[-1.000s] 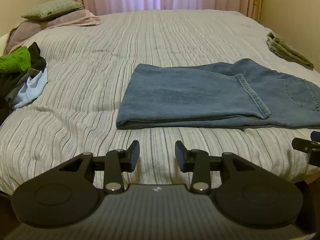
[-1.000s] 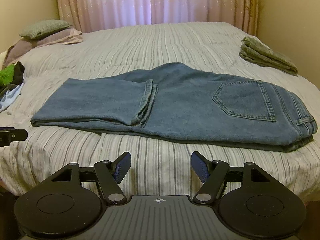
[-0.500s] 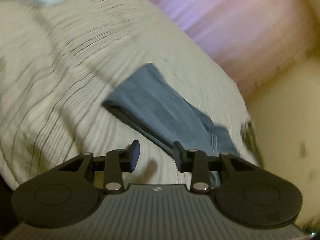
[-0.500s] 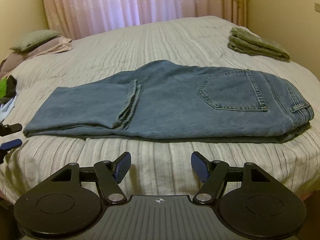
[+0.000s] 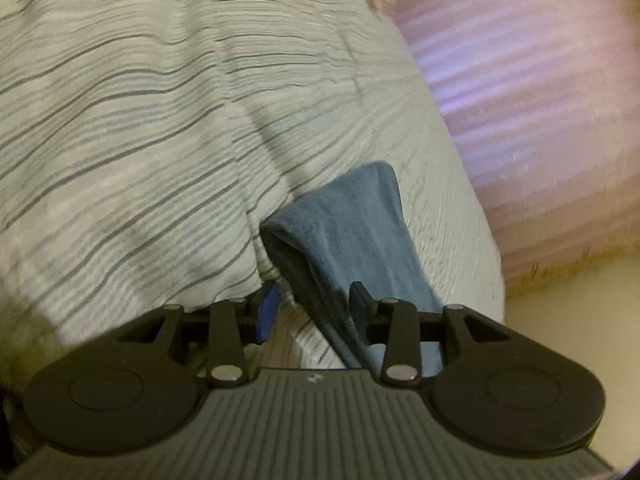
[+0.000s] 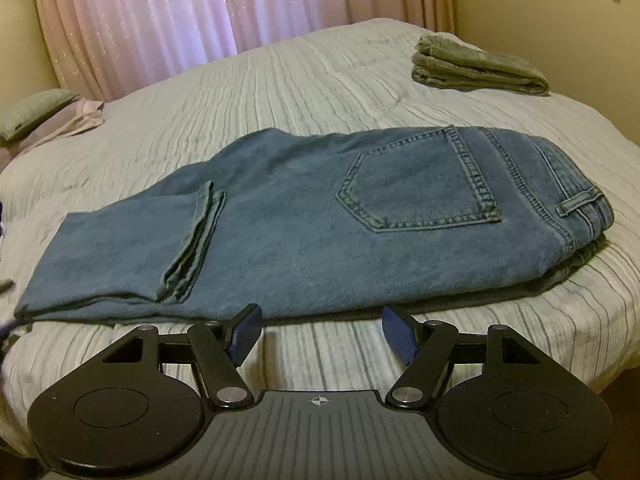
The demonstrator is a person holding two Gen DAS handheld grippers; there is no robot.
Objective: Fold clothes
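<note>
Blue jeans lie folded on the striped bed cover, back pocket up, leg hems doubled over at the left. My right gripper is open just in front of the jeans' near edge, with nothing between its fingers. The left wrist view is rolled far over and blurred. In it the folded left end of the jeans runs in between the fingers of my left gripper. Its jaws are opening, and the pads stand apart from the denim.
A folded olive-grey garment sits at the far right of the bed. A green pillow on pink bedding lies at the far left. Pink curtains hang behind the bed, with a cream wall to the right.
My left gripper has rolled far over and dropped to the jeans' folded left end, which now lies between its fingers. My right gripper has moved right and closer to the jeans' near edge.
</note>
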